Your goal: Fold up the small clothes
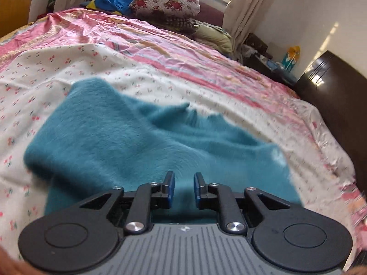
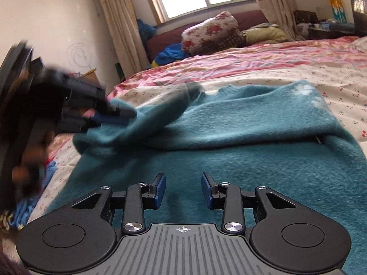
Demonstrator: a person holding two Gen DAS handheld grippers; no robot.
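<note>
A fuzzy teal sweater [image 1: 114, 133] lies spread on the bed, with one part folded over onto itself [image 2: 252, 123]. In the left wrist view my left gripper [image 1: 184, 176] hovers over its near part, jaws a narrow gap apart with no cloth pinched between them. In the right wrist view the same left gripper [image 2: 130, 114] is blurred, with its tips at the folded edge on the left. My right gripper [image 2: 183, 178] is open just above the flat lower layer, with nothing between its fingers.
The sweater rests on a white cherry-print sheet [image 1: 45, 68] over a pink striped cover [image 1: 160, 41]. A floral bolster [image 1: 165, 2] and blue clothes [image 1: 114, 2] lie at the far end. A dark headboard [image 1: 332, 87] stands on the right, and a blue knit item [image 2: 25, 208] lies at the bed's left edge.
</note>
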